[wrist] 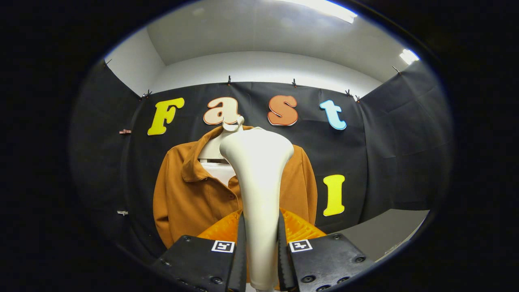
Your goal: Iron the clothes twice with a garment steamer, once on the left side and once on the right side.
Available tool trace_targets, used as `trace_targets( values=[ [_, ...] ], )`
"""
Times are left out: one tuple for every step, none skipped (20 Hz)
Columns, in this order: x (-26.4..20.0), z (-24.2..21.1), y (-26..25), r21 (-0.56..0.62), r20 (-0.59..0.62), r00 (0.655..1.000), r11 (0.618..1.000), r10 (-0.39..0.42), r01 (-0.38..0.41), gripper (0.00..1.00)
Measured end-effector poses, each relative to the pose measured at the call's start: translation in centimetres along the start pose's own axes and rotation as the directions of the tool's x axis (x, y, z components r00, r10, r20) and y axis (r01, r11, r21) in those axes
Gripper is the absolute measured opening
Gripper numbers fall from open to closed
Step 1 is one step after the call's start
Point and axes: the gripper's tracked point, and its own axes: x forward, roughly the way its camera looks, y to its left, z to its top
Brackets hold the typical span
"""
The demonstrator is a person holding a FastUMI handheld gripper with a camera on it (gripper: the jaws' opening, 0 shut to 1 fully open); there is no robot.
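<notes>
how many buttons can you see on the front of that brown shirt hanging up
1: a small brown button on the brown collared shirt's placket, just left of the white garment steamer clamped in the black gripper. Others may be hidden behind the steamer.

Black cloth wall (pixel 385 134) clipped up around the booth, white walls (pixel 263 67) and ceiling above, bright ceiling lights (pixel 324 8), grey bench (pixel 385 231) corner below.

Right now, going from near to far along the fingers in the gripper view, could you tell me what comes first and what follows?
Gripper shut on the white steamer → orange shirt on its hanger → black cloth wall.
</notes>
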Motion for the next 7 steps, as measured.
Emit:
trace_targets(
  values=[
    [0.05, -0.12, 0.07, 0.001, -0.003, 1.000, 1.000, 0.001, -0.001, 0.34],
    [0.06, -0.24, 0.11, 0.001, -0.007, 1.000, 1.000, 0.001, 0.000, 0.34],
    [0.12, -0.24, 0.03, 0.001, -0.010, 1.000, 1.000, -0.001, 0.001, 0.34],
    [0.06, -0.34, -0.04, 0.000, -0.012, 1.000, 1.000, -0.001, 0.001, 0.34],
    [0.00, -0.35, 0.05, 0.002, -0.013, 1.000, 1.000, -0.002, 0.002, 0.34],
    [-0.01, -0.30, -0.05, 0.003, -0.013, 1.000, 1.000, -0.003, 0.003, 0.34],
    [-0.02, -0.33, -0.08, 0.003, -0.013, 1.000, 1.000, -0.005, 0.005, 0.34]
  ],
)
